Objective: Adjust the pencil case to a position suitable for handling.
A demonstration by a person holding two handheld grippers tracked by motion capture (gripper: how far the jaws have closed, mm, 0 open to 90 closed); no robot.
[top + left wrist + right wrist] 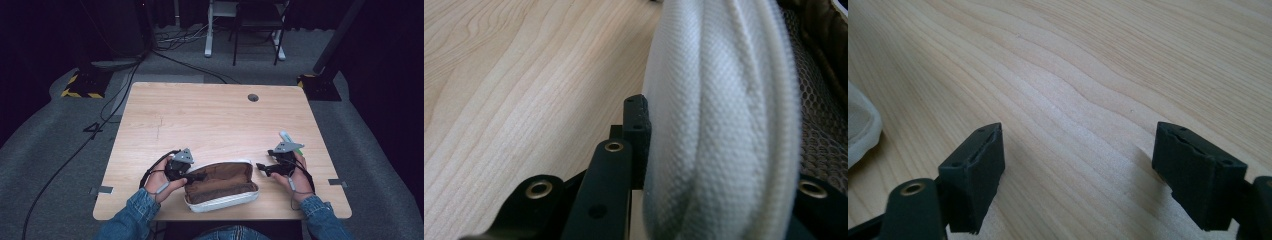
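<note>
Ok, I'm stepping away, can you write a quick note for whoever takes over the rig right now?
Left gripper: shut on the left edge of the pencil case, white wall between its jaws in the left gripper view.
Right gripper: open, holding nothing, just right of the case above bare table.
Pencil case: lies open at the near edge of the table, brown lining up, nothing seen inside it.
A pale pen-like item lies behind the right hand; it is partly hidden.
Done: case opened and pinned.
Left: probably pick up that item and put it in the case.
</note>
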